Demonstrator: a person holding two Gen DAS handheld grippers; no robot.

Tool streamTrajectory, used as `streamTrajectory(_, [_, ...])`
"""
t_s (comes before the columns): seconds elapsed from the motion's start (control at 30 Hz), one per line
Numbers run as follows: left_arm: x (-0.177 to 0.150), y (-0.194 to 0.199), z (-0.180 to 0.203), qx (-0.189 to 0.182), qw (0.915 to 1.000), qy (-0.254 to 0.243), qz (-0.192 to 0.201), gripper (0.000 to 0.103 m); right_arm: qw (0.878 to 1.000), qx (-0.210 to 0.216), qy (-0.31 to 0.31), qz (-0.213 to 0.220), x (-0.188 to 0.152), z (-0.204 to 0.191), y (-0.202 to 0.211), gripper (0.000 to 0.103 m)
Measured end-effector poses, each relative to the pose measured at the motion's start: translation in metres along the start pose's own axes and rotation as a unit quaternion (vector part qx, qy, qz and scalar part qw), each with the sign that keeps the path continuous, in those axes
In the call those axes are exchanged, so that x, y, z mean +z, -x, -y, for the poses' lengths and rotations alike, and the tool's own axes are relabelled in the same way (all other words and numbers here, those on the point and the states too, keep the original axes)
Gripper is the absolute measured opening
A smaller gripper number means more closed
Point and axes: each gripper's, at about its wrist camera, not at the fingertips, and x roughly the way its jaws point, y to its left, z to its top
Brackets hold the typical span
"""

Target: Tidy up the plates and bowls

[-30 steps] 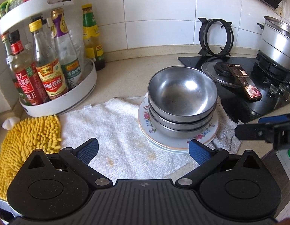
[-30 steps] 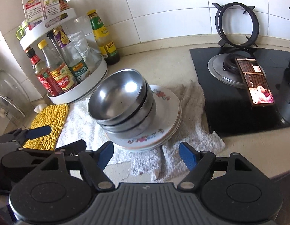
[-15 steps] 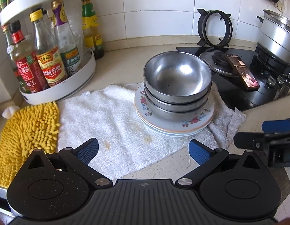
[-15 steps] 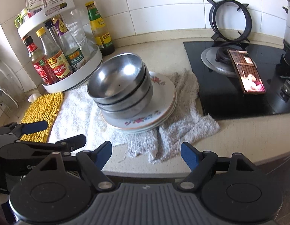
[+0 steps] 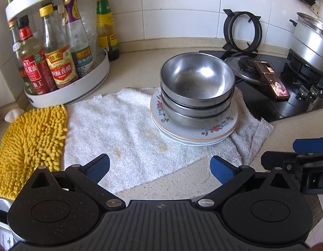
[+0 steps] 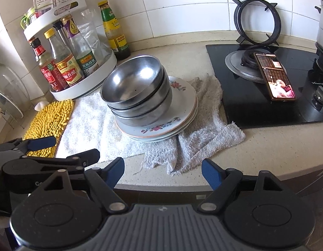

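Observation:
Three nested steel bowls [image 5: 196,87] [image 6: 138,92] stand on a stack of floral plates [image 5: 215,128] [image 6: 180,108], which rests on a white towel [image 5: 119,129] [image 6: 88,125]. My left gripper [image 5: 159,167] hangs open over the towel's near edge, well short of the stack, nothing between its blue pads. Beyond the counter's front edge my right gripper [image 6: 162,174] is open and empty too. In each wrist view the other gripper's fingers [image 5: 307,145] [image 6: 40,143] show at the side.
A white two-tier rack of sauce bottles [image 5: 57,62] [image 6: 73,71] stands at back left, a yellow chenille mat [image 5: 25,142] [image 6: 50,121] before it. The black hob [image 5: 266,100] [image 6: 266,96] at right carries a phone [image 5: 271,81] [image 6: 274,77], a loose pan support [image 6: 256,21] and a steel pot [image 5: 312,41].
Both grippers have drawn back from the stack toward the counter's front edge, so bowls and plates look farther off. The stack itself has not moved.

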Motion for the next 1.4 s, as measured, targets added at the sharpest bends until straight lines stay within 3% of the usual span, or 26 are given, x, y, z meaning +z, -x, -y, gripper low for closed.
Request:
streamTrajectory(0.4, [-0.002, -0.009, 0.006, 0.006, 0.9997, 0.002, -0.025, 0.103, 1.000, -0.011, -0.014, -0.011, -0.007, 0.012, -0.010, 0.097])
streamTrajectory(0.7, [-0.003, -0.008, 0.011, 0.008, 0.9996, -0.004, -0.025, 0.103, 0.999, -0.038, -0.016, -0.004, -0.011, 0.013, -0.011, 0.097])
streamTrajectory(1.4, [-0.005, -0.005, 0.007, 0.013, 0.9997, -0.006, -0.020, 0.103, 0.999, -0.035, -0.015, -0.004, -0.010, 0.003, -0.013, 0.098])
